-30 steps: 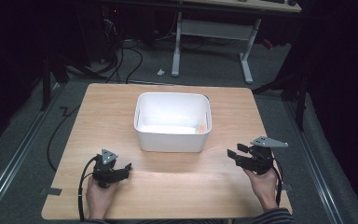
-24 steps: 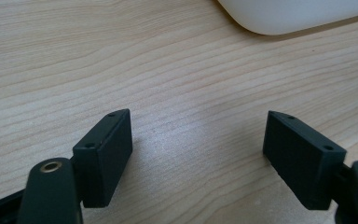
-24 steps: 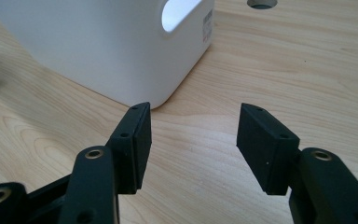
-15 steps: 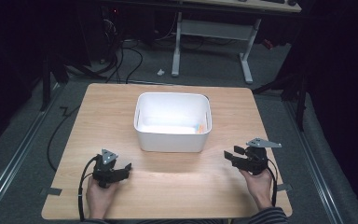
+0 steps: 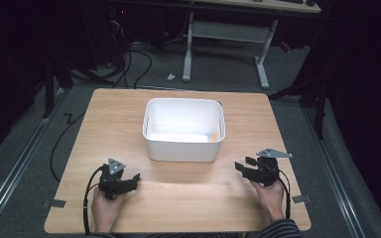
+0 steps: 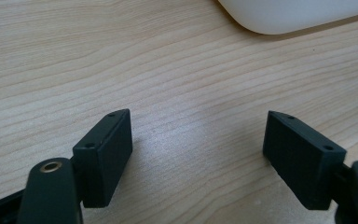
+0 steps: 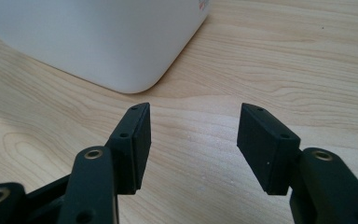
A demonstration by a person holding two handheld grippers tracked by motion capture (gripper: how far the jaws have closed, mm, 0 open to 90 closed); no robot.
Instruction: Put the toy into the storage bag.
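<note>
A white plastic bin (image 5: 183,141) stands in the middle of the wooden table (image 5: 109,114), with something small and orange against its right inner wall. My left gripper (image 5: 135,179) rests low on the table at the front left, held by a hand, jaws apart with bare wood between them (image 6: 198,149). My right gripper (image 5: 240,167) sits at the front right, just right of the bin's front corner (image 7: 135,79), jaws apart and nothing between them (image 7: 193,144).
The table's front edge runs just behind both hands. Beyond the table is dark floor with cables (image 5: 129,64) and a white desk frame (image 5: 225,32). Bare wood lies between the two grippers.
My right gripper has sunk lower toward the table top and shifted slightly. The left gripper has stayed where it was.
</note>
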